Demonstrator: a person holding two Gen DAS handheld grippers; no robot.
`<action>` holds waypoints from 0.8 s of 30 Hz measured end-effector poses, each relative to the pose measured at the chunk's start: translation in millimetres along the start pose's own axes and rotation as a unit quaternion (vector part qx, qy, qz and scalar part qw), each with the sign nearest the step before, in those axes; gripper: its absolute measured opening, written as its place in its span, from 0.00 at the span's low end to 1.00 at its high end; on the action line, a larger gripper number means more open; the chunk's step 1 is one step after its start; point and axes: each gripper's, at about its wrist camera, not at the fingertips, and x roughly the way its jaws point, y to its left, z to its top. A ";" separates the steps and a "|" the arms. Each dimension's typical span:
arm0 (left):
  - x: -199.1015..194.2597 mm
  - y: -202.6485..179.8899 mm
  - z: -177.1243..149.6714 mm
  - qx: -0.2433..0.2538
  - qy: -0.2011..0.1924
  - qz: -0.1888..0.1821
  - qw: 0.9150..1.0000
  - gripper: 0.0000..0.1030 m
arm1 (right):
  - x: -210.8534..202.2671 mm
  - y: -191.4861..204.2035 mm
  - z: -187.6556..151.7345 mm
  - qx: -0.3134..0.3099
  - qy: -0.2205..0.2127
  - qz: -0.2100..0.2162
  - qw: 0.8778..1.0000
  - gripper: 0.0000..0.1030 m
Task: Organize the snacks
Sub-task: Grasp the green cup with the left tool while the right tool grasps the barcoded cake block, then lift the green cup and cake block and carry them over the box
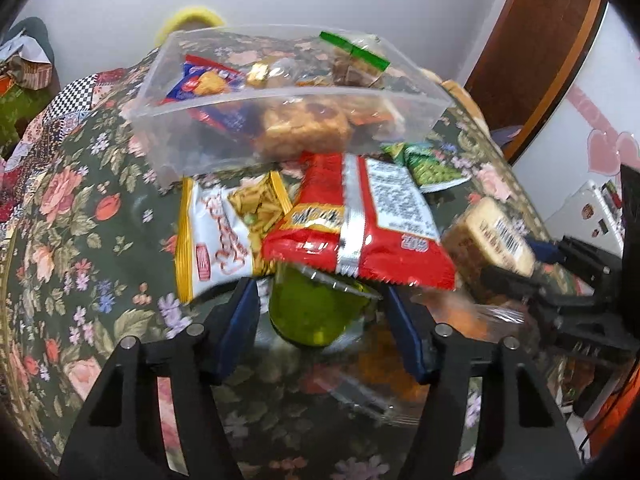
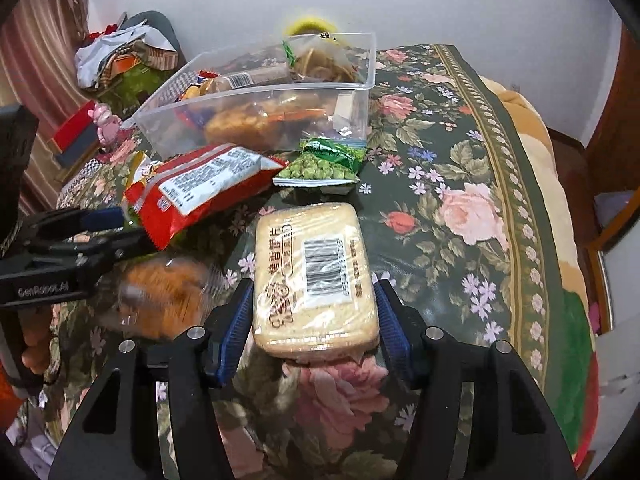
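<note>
A table with a flowery cloth (image 2: 460, 208) has lots of snacks on it. At the back stands a clear plastic box (image 1: 224, 136) with no lid. It already has snacks in it, like a blue packet and some brown cakes.

The right gripper (image 2: 314, 304) holds a pale pack of crackers (image 2: 314, 276). The pack has a barcode on top. The two blue pads (image 2: 236, 316) press on its left and right sides, so the fingers are squeezing the pack. The pack is in front of the box and well apart from it. In the left wrist view this same pack shows at the right edge, a bit blurry.

The left gripper (image 1: 320, 312) has a green jelly cup (image 1: 316, 312) between its fingers. The cup sits partly under the edge of a red bag (image 1: 360, 224). There is a small gap between each blue pad and the cup, so the fingers are not squeezing it. They are loose around it.

The red bag lies in front of the box. To its left is a white and yellow bag (image 1: 224, 232) of little sticks. A green bag of peas (image 2: 320, 168) lies just in front of the box, close to its right corner. An orange snack in clear wrap (image 2: 168, 296) sits between the two grippers, and it looks blurry.

Behind the table there is a pile of clothes and bags (image 2: 120, 56) by a white wall.
</note>
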 end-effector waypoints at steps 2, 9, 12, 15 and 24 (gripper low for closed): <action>1.2 4.4 -2.9 0.004 0.009 0.009 1.000 0.57 | 1.4 0.0 0.8 0.003 0.000 0.001 1.000 0.55; 15.5 8.3 -1.8 0.011 0.018 0.024 1.000 0.53 | 7.1 1.0 1.1 0.005 0.007 -0.001 1.000 0.55; 18.3 9.3 3.8 -0.001 0.013 0.014 1.000 0.51 | 8.3 0.2 1.8 0.013 0.007 0.002 1.000 0.55; 19.4 9.6 6.1 -0.008 0.007 0.009 1.000 0.43 | 8.1 3.2 1.2 0.011 0.002 -0.005 1.000 0.54; -2.8 11.0 -6.0 -0.011 -0.005 0.004 1.000 0.39 | -1.0 7.5 4.9 0.019 -0.013 -0.006 1.000 0.51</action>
